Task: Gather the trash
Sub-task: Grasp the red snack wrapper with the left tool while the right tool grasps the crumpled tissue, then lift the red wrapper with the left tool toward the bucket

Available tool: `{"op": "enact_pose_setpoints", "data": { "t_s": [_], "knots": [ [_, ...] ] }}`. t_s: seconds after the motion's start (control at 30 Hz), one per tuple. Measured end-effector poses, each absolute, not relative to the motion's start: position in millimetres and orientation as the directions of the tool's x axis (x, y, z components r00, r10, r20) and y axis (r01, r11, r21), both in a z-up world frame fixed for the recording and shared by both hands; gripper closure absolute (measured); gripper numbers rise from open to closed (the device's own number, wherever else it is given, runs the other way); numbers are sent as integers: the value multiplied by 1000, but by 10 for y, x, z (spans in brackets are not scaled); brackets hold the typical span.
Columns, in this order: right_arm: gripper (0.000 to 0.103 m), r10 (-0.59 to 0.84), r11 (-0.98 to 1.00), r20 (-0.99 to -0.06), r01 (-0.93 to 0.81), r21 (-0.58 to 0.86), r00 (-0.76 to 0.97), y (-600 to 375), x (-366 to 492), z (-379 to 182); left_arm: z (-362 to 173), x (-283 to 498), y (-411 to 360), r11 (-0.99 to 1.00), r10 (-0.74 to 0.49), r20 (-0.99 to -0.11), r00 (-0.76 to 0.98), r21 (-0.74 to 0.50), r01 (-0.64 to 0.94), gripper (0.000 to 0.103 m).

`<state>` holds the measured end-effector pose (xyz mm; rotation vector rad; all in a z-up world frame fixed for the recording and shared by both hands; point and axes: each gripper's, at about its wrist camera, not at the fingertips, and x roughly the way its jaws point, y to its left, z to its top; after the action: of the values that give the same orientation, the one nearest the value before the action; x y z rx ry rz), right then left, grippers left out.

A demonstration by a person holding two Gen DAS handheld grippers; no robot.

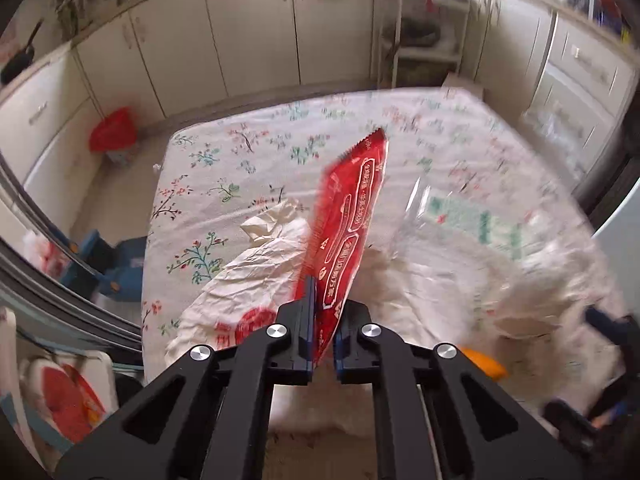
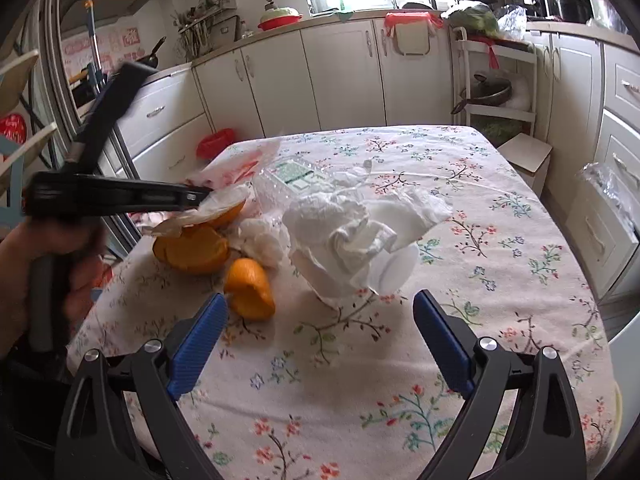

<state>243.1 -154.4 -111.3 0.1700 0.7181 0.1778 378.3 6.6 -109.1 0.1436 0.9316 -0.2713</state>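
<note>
The left gripper [image 1: 323,312] pinches a red wrapper [image 1: 348,224] tight, just above the flowery table [image 2: 500,240]. The right gripper [image 2: 320,320] is wide open near white tissues [image 2: 352,244] and orange peels [image 2: 250,288]

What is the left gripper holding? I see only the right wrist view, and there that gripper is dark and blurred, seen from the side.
Observer: The left gripper is shut on a red wrapper with a saw-tooth edge.
Operator: Which part of the wrapper is gripped?
Observer: One short end. The rest sticks out beyond the jaws.
Operator: And what lies just beside it on the table?
Observer: A crumpled white bag with a round red print, lying on the flowered table to the left of the wrapper in the left wrist view.
</note>
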Motion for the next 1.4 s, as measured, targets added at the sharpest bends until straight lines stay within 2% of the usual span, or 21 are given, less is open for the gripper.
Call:
{"op": "enact_pose_setpoints", "data": {
  "t_s": [0.23,0.27,0.43,0.5,0.6,0.67,0.73,0.8,0.97,1.1,1.2,1.27,1.33,1.4],
  "knots": [
    [13,278,938,-646,-56,342,711,-1631,2620,-1200,-805,3462,375,949,-293,-757,584,-157,273,97],
    [13,285,932,-646,-48,359,708,-1651,2653,-1213,-753,3396,418,947,-307,-742,596,-178,266,102],
    [20,301,907,-649,-1,420,699,-1742,2751,-1289,-640,3098,531,927,-374,-706,601,-266,264,103],
    [30,315,895,-657,16,446,685,-1773,2786,-1320,-628,2943,526,912,-410,-692,594,-302,278,103],
    [52,324,889,-666,24,457,671,-1786,2778,-1347,-665,2729,458,890,-455,-687,567,-334,310,103],
    [75,322,894,-670,19,448,669,-1781,2764,-1349,-723,2641,377,886,-461,-699,547,-331,324,103],
    [90,318,899,-674,13,437,667,-1791,2741,-1343,-795,2561,273,886,-457,-721,522,-318,336,103],
    [95,317,901,-673,11,434,668,-1817,2692,-1333,-877,2522,209,886,-454,-740,496,-319,336,103],
    [97,303,910,-677,7,414,670,-1912,2482,-1284,-1025,2492,184,895,-434,-775,459,-314,317,103],
    [97,319,914,-694,-16,405,646,-1925,2287,-1284,-1173,2509,146,926,-348,-827,442,-229,300,102],
    [97,343,911,-702,-37,411,624,-1935,2144,-1279,-1203,2504,114,941,-287,-841,458,-159,298,91],
    [97,364,901,-705,-39,431,609,-1953,2120,-1285,-1194,2492,88,953,-228,-841,490,-90,289,63],
    [97,373,893,-706,-28,449,602,-2023,2097,-1325,-1196,2503,86,961,-177,-838,516,-33,276,56],
    [98,378,888,-706,-18,460,599,-2073,2086,-1356,-1225,2532,106,966,-151,-844,514,-15,260,55]
  ]
}}
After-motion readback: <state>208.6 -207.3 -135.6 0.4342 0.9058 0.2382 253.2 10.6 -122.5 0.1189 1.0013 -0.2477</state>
